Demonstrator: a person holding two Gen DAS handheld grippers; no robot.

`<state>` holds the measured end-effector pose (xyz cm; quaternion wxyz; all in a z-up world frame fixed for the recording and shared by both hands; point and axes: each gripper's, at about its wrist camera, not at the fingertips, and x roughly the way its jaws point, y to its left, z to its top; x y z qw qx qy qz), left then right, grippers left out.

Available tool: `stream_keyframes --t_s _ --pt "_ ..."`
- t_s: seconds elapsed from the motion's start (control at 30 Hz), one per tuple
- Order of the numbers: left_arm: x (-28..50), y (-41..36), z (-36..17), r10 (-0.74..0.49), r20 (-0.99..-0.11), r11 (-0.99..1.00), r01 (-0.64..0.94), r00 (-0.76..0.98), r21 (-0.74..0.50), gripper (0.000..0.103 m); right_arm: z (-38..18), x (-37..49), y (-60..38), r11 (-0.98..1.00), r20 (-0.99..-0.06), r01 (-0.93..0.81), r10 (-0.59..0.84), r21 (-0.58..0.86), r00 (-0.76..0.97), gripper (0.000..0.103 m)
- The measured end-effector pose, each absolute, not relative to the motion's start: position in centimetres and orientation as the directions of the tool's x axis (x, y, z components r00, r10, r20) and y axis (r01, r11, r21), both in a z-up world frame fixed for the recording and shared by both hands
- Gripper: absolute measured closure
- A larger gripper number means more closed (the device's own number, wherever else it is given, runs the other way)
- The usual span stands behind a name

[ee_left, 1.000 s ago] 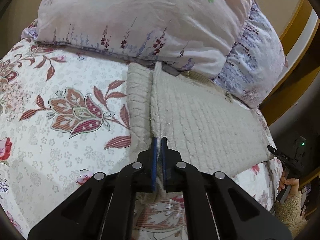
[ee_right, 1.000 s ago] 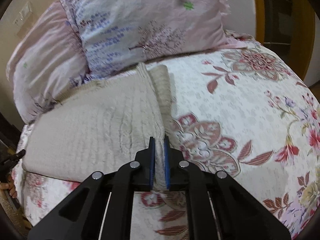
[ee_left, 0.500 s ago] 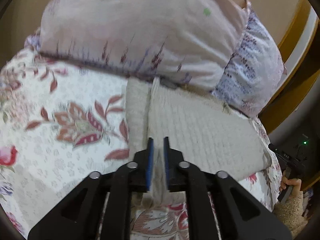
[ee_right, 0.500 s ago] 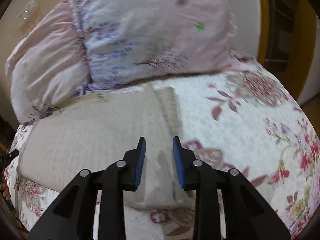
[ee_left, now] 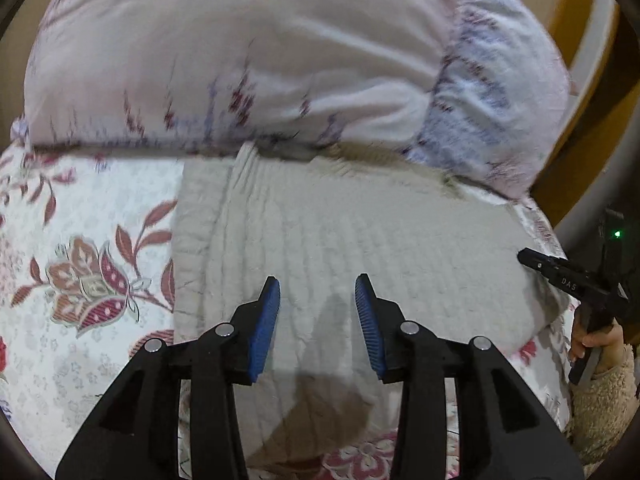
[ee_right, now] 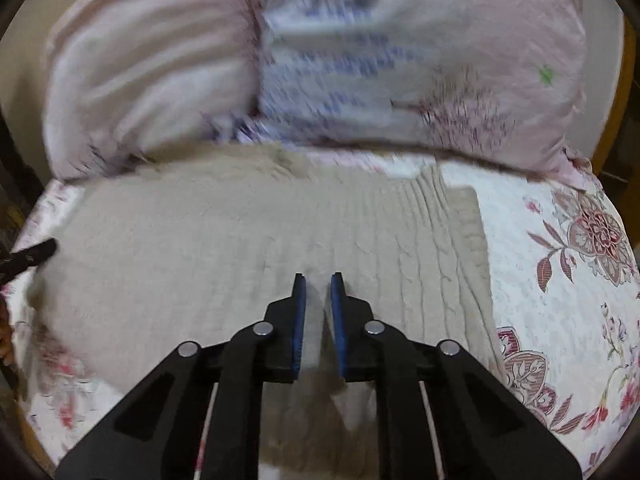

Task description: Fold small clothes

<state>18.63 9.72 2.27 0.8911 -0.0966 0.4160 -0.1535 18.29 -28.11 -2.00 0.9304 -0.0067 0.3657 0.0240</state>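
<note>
A beige cable-knit sweater [ee_left: 360, 232] lies folded flat on the flowered bedspread [ee_left: 80, 208], with a narrow folded strip along one side. My left gripper [ee_left: 318, 284] hovers over its near part. Its jaws are opening and nothing is between the blue pads [ee_left: 266, 320]. In the right wrist view the sweater [ee_right: 200, 232] fills the middle. My right gripper [ee_right: 318, 280] is over it, its jaws closing to a narrow gap with no cloth pinched. The right gripper [ee_left: 560, 272] also shows at the far right of the left wrist view, held by a hand [ee_left: 596, 340].
Two large pink flowered pillows [ee_left: 240, 60] lie against the sweater's far edge. A wooden bed frame [ee_left: 576, 20] stands behind them at the right. The tip of the left gripper [ee_right: 36, 252] pokes in at the left edge of the right wrist view.
Both grippers let go of the sweater's folded edge, which now lies flat. The left one slid right over the sweater with jaws widening. The right one slid left, opened, then narrowed.
</note>
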Motion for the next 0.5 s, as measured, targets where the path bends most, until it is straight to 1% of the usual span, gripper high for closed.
stream_keyframes --t_s 0.07,0.2,0.23,0.3,0.37,0.43,0.5 --pt "19.2 9.9 1.4 -0.356 -0.723 0.933 0.175 0.592 -0.315 0.064 -2.5 19.1 -28.5 0.999 -0.682 -0.044 0.041 0.013 0.73 0.091" --pt "19.1 10.1 1.5 -0.36 -0.721 0.93 0.168 0.592 -0.327 0.064 -2.2 19.5 -28.7 0.999 -0.697 -0.019 0.044 0.044 0.716 0.091" --pt "19.0 10.4 1.7 -0.375 -0.711 0.922 0.162 0.594 -0.351 0.064 -2.1 19.3 -28.6 0.999 -0.692 -0.015 0.044 0.048 0.72 0.087" --pt "18.8 11.2 2.2 -0.397 -0.687 0.908 0.152 0.609 -0.389 0.063 -1.5 18.5 -27.7 0.997 -0.665 -0.049 0.075 0.057 0.743 0.086" --pt "18.8 12.0 2.6 -0.385 -0.674 0.908 0.129 0.631 -0.398 0.06 -1.2 18.1 -26.6 0.995 -0.648 -0.088 0.101 0.053 0.755 0.084" --pt "19.0 12.3 2.4 -0.368 -0.688 0.915 0.112 0.625 -0.388 0.059 -1.2 18.1 -25.2 0.991 -0.649 -0.126 0.119 0.036 0.752 0.082" --pt "19.2 12.0 1.9 -0.365 -0.706 0.919 0.11 0.607 -0.38 0.059 -2.0 18.7 -24.2 0.99 -0.672 -0.138 0.109 0.01 0.733 0.081"
